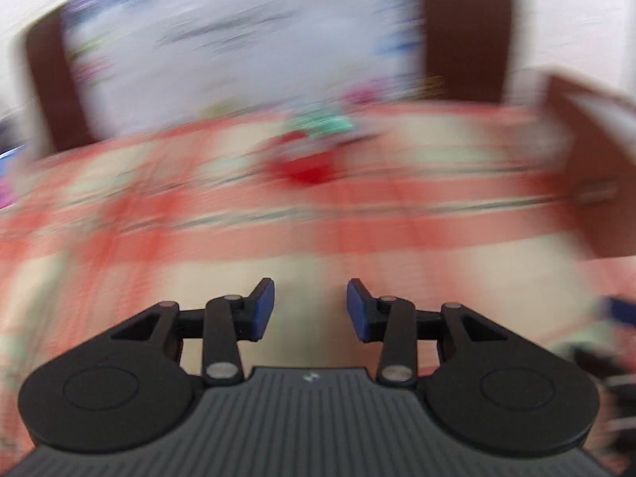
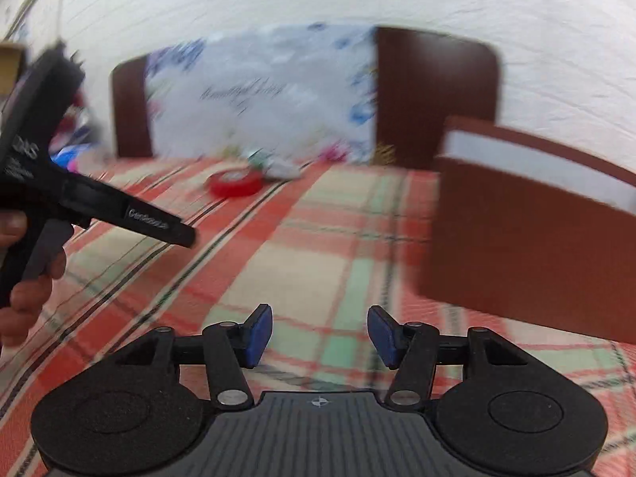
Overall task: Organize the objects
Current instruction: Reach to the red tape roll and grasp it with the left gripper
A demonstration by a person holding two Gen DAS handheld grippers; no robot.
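Note:
A red roll of tape [image 2: 235,183] lies flat on the checked tablecloth [image 2: 318,238] at the far side; in the blurred left wrist view it shows as a red smear [image 1: 306,169]. Beside it lie small green and white things [image 2: 274,165], too blurred to name. My left gripper [image 1: 310,310] hangs open over the cloth, nothing between its blue pads [image 1: 262,310]. My right gripper [image 2: 319,336] is open too, with only cloth between its pads [image 2: 257,336]. The left gripper's body [image 2: 79,198] and the hand holding it [image 2: 28,290] fill the left edge of the right wrist view.
A brown box [image 2: 528,246] with a white inside stands on the table at the right. Behind the table a dark brown chair back [image 2: 433,95] carries a white printed bag or cloth [image 2: 262,91]. Colourful clutter [image 2: 75,147] sits at the far left.

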